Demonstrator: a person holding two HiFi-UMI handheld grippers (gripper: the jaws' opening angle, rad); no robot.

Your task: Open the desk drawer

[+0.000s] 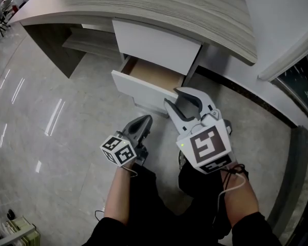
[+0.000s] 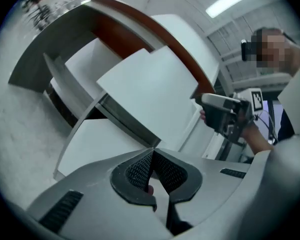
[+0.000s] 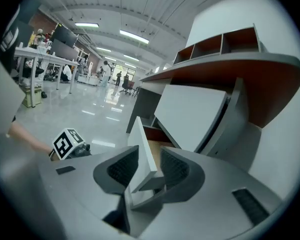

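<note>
Head view – a curved wood-grain surface point(image 1: 169, 9) runs along the top, with a white drawer unit hung below it. The upper drawer point(image 1: 154, 45) is closed. The drawer point(image 1: 153, 73) beneath it stands part-way open, its brown inside showing behind the white drawer front point(image 1: 138, 88). The right hand-held gripper point(image 1: 180, 101) sits at the right end of that front, jaws spread, one tip on either side of the panel's corner. The left hand-held gripper point(image 1: 145, 121) is lower and to the left, over the glossy grey floor point(image 1: 51, 127), apart from the drawer, its jaws drawn to a single point. Its marker cube point(image 1: 118, 150) faces the camera.

Left gripper view – the two mesh pads meet tip to tip with nothing clamped between them. Beyond them lie the open drawer's white front and dark gap. The right hand-held gripper shows at the far right, held in a hand.

Right gripper view – the jaws are moderately wide. The drawer front's end edge stands upright between the pads. It lies close to the left pad, while a gap at the right pad shows the brown inside, so the pads do not press on it. The marker cube shows low at left.
</note>
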